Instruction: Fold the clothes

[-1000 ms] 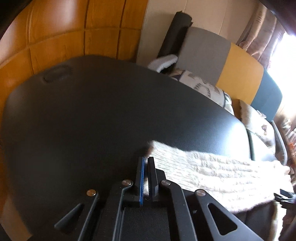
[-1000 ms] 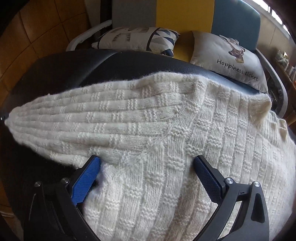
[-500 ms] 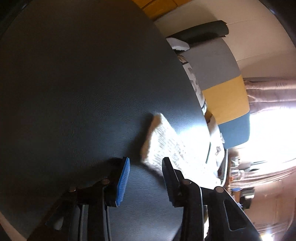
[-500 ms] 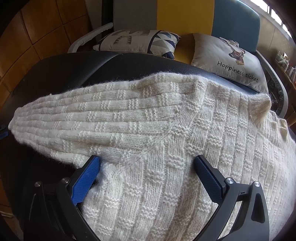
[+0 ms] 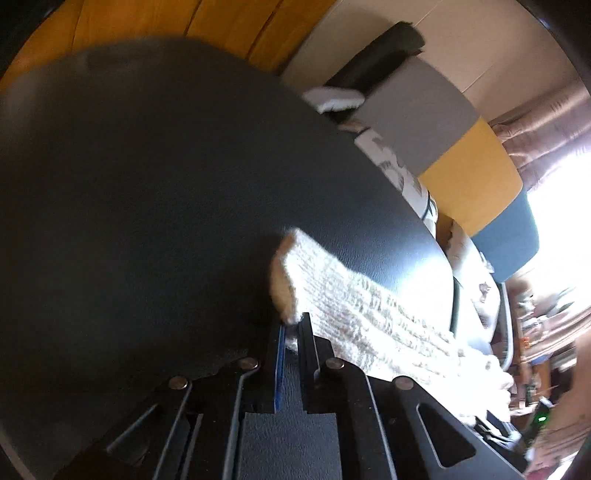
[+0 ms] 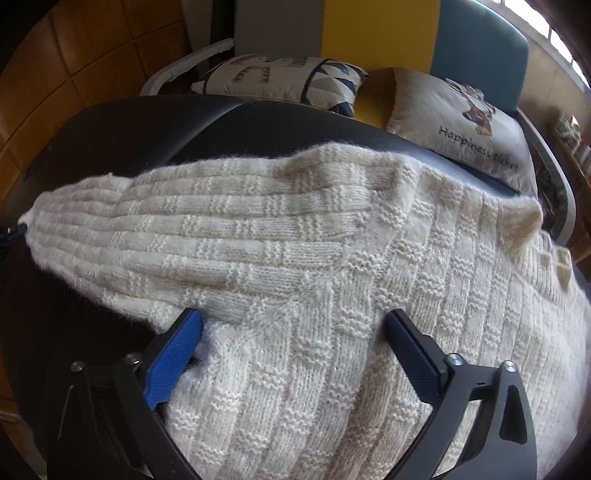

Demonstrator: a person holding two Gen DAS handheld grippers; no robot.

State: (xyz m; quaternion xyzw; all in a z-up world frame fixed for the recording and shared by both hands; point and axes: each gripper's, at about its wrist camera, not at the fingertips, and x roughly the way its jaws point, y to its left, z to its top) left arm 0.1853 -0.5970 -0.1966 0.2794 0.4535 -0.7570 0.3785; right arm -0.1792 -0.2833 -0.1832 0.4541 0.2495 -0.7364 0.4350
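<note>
A cream knitted sweater [image 6: 295, 240] lies spread on the black padded table [image 6: 147, 125], one sleeve stretched out to the left. In the left wrist view that sleeve [image 5: 351, 295] runs away to the right and its cuff end [image 5: 284, 280] is slightly lifted. My left gripper [image 5: 293, 330] is closing tight, its pads pinching the near corner of the cuff. My right gripper [image 6: 293, 317] stands wide open over the sweater where sleeve meets body. Its blue-padded fingers [image 6: 173, 354] touch the knit without gripping it.
A sofa with a grey, yellow and blue back [image 6: 376, 33] stands behind the table and holds two printed cushions [image 6: 458, 122]. Orange floor tiles [image 6: 74, 62] show at the left. Bare black tabletop [image 5: 147, 184] stretches left of the cuff.
The left gripper was shut beside the cuff, then opened and rolled with the cuff ahead of its jaws, and now is shut on the cuff's corner. The right gripper has not moved.
</note>
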